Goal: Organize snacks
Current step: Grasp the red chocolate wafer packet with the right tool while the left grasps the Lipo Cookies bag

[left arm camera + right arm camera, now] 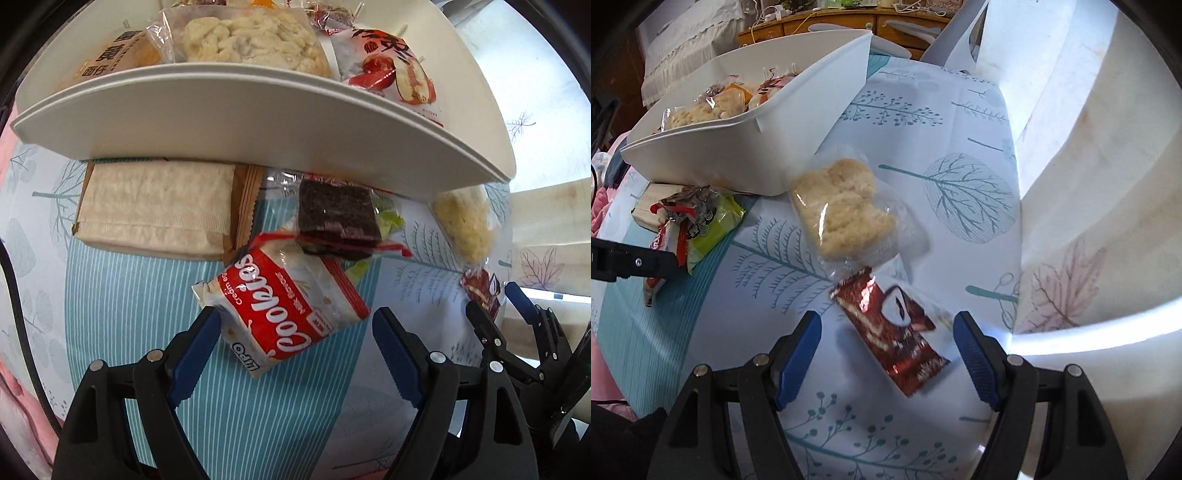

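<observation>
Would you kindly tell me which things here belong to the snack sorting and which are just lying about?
Job:
white bin
Cookies pack
red foil snack
rice cracker pack
seaweed snack
beige packet

Lying about:
patterned tablecloth
curtain
wooden dresser

cookies packet [291,314] before bin [258,122]

one white bin [258,122]; two grippers; five snack packets on the cloth; several more packets inside the bin
</observation>
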A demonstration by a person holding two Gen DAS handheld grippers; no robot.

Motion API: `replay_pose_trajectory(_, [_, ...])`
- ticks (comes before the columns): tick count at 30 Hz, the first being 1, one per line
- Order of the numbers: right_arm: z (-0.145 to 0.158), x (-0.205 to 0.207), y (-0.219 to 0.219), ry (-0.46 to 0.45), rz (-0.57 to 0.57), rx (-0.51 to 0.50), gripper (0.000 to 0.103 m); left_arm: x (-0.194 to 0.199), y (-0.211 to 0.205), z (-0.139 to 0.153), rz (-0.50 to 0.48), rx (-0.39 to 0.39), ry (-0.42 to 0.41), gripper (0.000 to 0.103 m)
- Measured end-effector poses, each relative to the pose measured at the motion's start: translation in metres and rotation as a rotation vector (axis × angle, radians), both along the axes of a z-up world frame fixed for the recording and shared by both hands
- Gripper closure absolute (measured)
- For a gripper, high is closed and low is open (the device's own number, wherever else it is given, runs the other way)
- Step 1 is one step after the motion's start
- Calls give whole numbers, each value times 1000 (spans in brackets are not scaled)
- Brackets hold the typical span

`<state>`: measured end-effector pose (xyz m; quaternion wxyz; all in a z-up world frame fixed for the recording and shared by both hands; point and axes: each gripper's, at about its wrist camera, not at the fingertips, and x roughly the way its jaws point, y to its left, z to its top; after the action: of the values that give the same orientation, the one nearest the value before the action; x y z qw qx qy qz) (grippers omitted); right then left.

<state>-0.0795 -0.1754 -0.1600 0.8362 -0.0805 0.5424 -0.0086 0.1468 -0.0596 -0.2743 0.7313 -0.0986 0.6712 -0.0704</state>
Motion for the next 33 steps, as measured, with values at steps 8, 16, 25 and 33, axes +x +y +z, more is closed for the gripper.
replay_pose_trajectory(8, [-9,11,3,20,14,-15,35,15,-1,-11,6,21,0,20])
replay_pose_trajectory(16, [-10,17,-5,56,-45,18,49,25,20,-14,25,-9,-4,24])
replay_pose_trajectory(25, [-10,22,1,88,-52,24,69,14,26,-9,24,33,-46,40])
replay_pose_trajectory(33, [-9,16,12,131,-51,67,72,-5,27,-2,34,17,-10,42])
